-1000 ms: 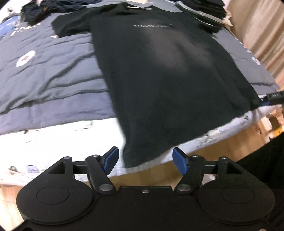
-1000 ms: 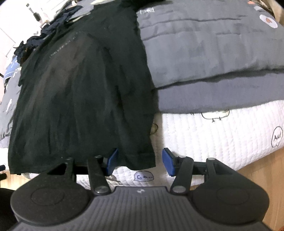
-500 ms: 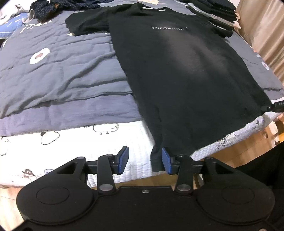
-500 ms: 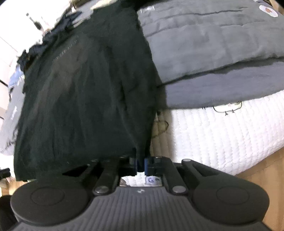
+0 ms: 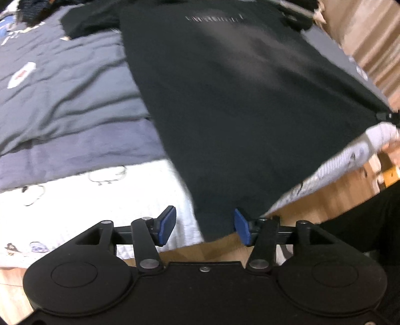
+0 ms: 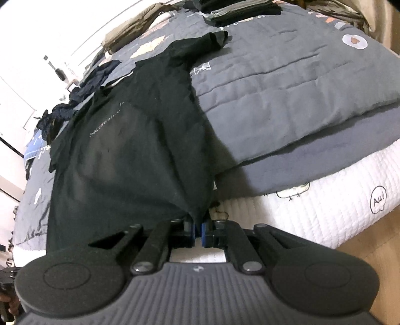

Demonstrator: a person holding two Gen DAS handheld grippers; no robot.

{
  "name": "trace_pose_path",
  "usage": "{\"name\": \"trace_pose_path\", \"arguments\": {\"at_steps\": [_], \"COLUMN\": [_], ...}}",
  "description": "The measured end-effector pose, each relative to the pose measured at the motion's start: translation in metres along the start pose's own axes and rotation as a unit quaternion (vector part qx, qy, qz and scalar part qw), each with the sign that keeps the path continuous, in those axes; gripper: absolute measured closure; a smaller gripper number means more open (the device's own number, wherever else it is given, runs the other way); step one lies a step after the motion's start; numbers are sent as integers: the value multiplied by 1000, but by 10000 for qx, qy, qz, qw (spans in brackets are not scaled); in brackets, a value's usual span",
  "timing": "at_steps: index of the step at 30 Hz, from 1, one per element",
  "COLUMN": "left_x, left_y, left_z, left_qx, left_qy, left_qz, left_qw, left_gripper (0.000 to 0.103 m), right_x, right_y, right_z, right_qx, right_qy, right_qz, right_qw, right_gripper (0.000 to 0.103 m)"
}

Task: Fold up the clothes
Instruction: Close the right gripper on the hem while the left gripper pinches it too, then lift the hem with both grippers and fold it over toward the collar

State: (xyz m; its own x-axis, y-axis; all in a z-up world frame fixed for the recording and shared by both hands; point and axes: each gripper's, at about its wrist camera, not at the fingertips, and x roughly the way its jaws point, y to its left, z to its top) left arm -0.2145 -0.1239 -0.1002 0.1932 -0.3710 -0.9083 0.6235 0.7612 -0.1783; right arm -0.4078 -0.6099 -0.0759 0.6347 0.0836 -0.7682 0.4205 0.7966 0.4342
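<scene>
- Left view: black t-shirt [image 5: 237,100] flat on grey quilt [image 5: 62,100], hem over white mattress edge [image 5: 100,200], wood floor [image 5: 217,250] below; left gripper [image 5: 204,226] jaws opening, hem corner between, not pinched
- Right view: right gripper [image 6: 197,233] clamped on shirt's other hem corner; folded clothes stack [image 6: 237,10] at far end

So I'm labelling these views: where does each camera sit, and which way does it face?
Left wrist: on the left gripper, angled down at the black T-shirt hem; jaws opening around it; dark clothing at right.
Right wrist: on the right gripper, jaws shut on the other hem corner.
Shared: the T-shirt, grey quilt, white mattress.
</scene>
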Motion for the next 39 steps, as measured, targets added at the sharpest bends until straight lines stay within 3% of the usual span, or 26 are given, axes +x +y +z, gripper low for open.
{"name": "trace_pose_path", "arguments": {"at_steps": [5, 6, 7, 8, 12, 19, 24, 39], "left_x": [17, 20, 24, 25, 6, -57, -72, -62], "left_y": [-5, -8, -11, -14, -10, 12, 13, 40], "left_z": [5, 5, 5, 4, 3, 15, 41, 117], "left_qx": [-8, 78, 164, 220, 192, -203, -321, -516], "left_qy": [201, 265, 330, 331, -51, -1138, -1632, -2221], "left_qz": [-94, -100, -105, -105, -62, 118, 251, 521], "left_qw": [9998, 9996, 9993, 9992, 9998, 9932, 9857, 9723], "left_gripper": [52, 57, 78, 88, 96, 96, 96, 96], "right_x": [-2, -4, -6, -9, -19, -24, -17, 40], "right_y": [-2, -2, -2, -1, 0, 15, 28, 60], "right_z": [0, 0, 0, 0, 4, 22, 41, 111], "right_qx": [156, 183, 224, 266, 427, 709, 858, 853], "right_qy": [-85, -121, -169, -222, -441, -904, -1212, -1711], "right_qz": [82, 110, 148, 194, 400, 789, 931, 755], "right_qw": [9998, 9997, 9995, 9992, 9973, 9902, 9845, 9787], "right_gripper": [99, 99, 99, 99, 99, 99, 99, 99]}}
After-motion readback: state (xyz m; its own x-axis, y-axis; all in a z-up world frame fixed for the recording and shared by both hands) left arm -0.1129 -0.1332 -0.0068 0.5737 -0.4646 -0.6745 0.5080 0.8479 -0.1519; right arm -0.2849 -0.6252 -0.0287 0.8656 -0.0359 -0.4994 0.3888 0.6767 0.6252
